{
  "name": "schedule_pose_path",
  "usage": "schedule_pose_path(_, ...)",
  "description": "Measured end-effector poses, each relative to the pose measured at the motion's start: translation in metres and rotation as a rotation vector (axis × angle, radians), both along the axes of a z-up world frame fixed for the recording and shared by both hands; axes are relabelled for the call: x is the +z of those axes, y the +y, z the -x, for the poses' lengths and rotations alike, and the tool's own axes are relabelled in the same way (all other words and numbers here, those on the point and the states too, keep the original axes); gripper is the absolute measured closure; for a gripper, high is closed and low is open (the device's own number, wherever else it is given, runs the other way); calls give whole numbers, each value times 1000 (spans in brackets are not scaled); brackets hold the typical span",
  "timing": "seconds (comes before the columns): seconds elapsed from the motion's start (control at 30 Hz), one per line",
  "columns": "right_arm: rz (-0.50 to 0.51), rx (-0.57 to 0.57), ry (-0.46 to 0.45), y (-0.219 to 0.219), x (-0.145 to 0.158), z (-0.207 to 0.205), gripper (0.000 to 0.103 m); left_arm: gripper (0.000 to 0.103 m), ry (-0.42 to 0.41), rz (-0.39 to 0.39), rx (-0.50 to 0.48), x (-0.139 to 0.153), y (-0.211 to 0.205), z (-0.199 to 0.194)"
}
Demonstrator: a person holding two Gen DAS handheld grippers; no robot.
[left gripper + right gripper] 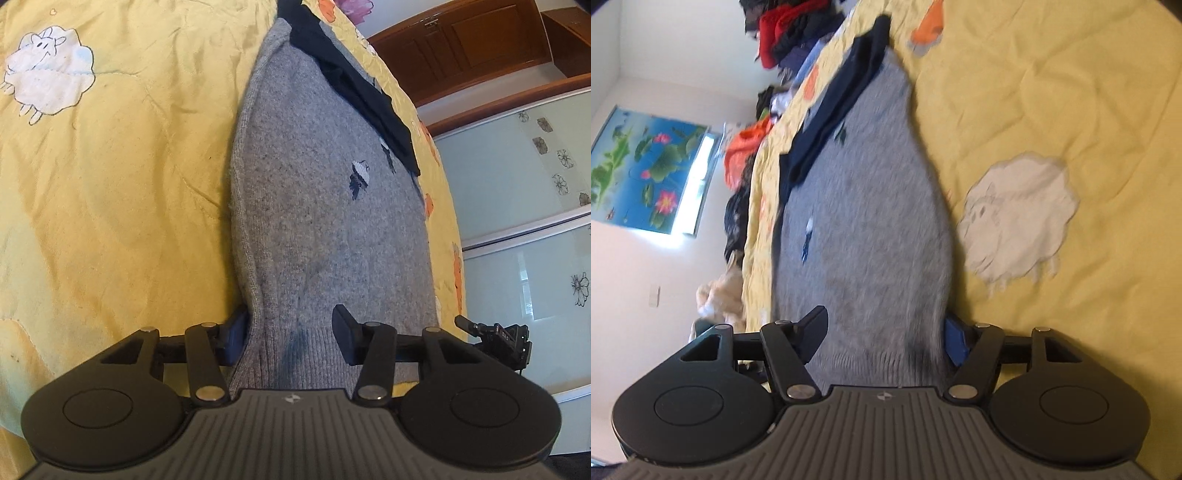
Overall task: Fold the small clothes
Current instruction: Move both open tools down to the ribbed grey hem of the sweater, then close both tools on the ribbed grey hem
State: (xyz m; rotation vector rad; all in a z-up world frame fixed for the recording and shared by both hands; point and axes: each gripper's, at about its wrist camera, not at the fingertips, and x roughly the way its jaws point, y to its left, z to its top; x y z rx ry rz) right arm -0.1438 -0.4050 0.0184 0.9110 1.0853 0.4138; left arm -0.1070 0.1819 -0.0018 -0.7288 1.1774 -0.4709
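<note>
Grey sweater (pixel 317 229) hem under fingers (pixel 345 332)

Yellow quilted bedspread (pixel 110 221), brown wooden cabinets (pixel 480 44), pale floral sliding panels (pixel 517 177), lotus poster (pixel 646 166)

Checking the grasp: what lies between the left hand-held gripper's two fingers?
The grey sweater's ribbed hem lies between the fingers of the left hand-held gripper, seen in the left wrist view.

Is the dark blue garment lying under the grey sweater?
No, the dark blue garment lies on top of the grey sweater, along its far edge.
</note>
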Motion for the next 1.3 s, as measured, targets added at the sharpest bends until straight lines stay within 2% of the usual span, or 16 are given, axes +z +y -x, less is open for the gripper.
schedule_pose_path(0.13,2,26,17,1,-4,-3,35,54,20,31,5,-3,2,0)
schedule_pose_path(0.17,2,42,20,4,-4,-3,35,52,24,38,6,-4,2,0)
schedule_pose_path(0.27,-18,78,30,5,-6,1,36,35,33,94,10,-7,3,1)
schedule_pose_path(0.3,-30,80,38,6,-7,2,36,34,31,99,9,-7,2,2)
schedule_pose_path(0.33,-31,84,46,6,-9,3,41,34,29,95,8,-6,1,2)
schedule_pose_path(0.37,-22,87,53,6,-10,5,52,34,26,90,4,-5,0,2)
schedule_pose_path(0.47,-26,92,76,7,-17,11,70,34,22,77,-16,-4,-2,2)
schedule_pose_path(0.73,-73,141,92,11,-24,23,73,37,15,69,-32,-4,-3,4)
schedule_pose_path(0.8,-65,139,96,10,-25,23,79,48,15,57,-32,-4,-2,5)
schedule_pose_path(0.83,-54,141,98,10,-26,23,87,52,16,45,-31,-4,-2,5)
schedule_pose_path(0.87,-52,138,97,10,-28,22,92,61,19,35,-28,-5,-1,6)
schedule_pose_path(0.9,-58,137,94,10,-28,23,92,68,25,29,-19,-6,2,7)
schedule_pose_path(1.0,-52,127,70,11,-26,24,89,79,39,25,2,-10,6,8)
schedule_pose_path(1.07,-56,122,65,12,-26,23,88,90,36,-10,0,-10,5,10)
schedule_pose_path(1.3,-120,85,31,8,-23,23,88,94,-43,-114,-37,3,-9,14)
